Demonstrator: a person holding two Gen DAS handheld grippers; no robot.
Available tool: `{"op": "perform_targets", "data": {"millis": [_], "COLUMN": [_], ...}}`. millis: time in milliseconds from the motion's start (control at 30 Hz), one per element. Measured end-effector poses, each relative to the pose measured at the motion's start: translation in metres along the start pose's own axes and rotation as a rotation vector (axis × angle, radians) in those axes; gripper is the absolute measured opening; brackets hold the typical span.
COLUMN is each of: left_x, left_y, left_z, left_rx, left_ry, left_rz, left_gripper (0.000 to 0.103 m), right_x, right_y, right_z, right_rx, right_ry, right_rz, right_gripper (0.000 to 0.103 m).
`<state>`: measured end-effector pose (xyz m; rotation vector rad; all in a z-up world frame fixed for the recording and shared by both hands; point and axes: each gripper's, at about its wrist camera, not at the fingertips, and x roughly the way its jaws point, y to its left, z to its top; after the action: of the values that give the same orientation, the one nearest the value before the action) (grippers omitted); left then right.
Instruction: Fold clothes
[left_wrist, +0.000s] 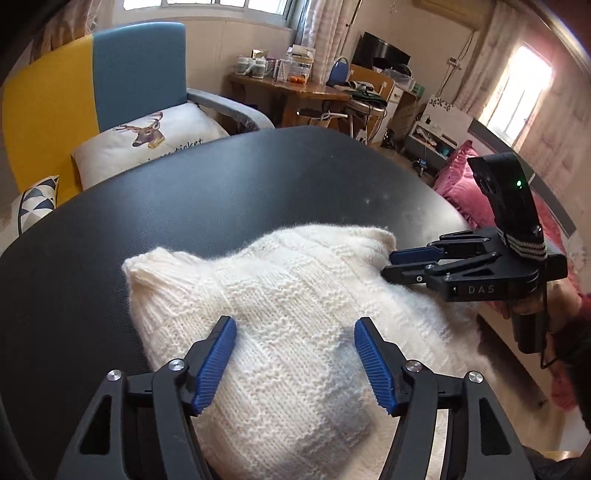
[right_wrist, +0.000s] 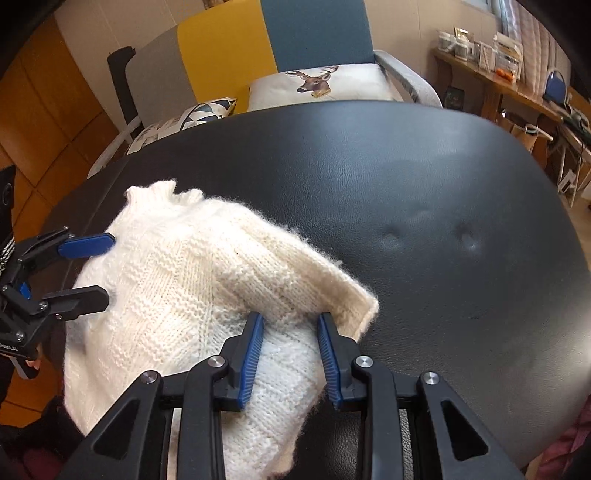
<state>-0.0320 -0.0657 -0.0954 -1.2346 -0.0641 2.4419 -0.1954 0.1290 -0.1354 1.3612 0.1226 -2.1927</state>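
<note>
Left gripper (left_wrist: 295, 363) jaws spread wide over the white knit sweater (left_wrist: 280, 295), not pinching it. Right gripper (right_wrist: 290, 360) clamps a sweater fold on my black table (right_wrist: 443, 177).

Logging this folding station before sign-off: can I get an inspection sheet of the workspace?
Surface: black padded table, two small dents.
Job's things: white knit sweater, bunched at the near edge.
Clutter: nothing seen on the table.
Grippers: left gripper open over the sweater; right gripper closed on a sweater fold.
Cables: black cable hanging from the right handle.
Surroundings: deer cushion on a blue-yellow sofa, cluttered wooden desk, pink bedding.
</note>
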Motion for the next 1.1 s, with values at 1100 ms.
{"op": "perform_targets", "data": {"millis": [1100], "left_x": [-0.073], "left_y": [0.076], "left_z": [-0.076], "left_rx": [-0.478], "left_ry": [-0.080], "left_rz": [-0.282], "left_gripper": [0.085], "right_x": [-0.011], "right_y": [-0.072], "right_z": [-0.074], "right_rx": [0.592], "right_ry": [-0.105], "right_rz": [0.544], "right_gripper": [0.055]}}
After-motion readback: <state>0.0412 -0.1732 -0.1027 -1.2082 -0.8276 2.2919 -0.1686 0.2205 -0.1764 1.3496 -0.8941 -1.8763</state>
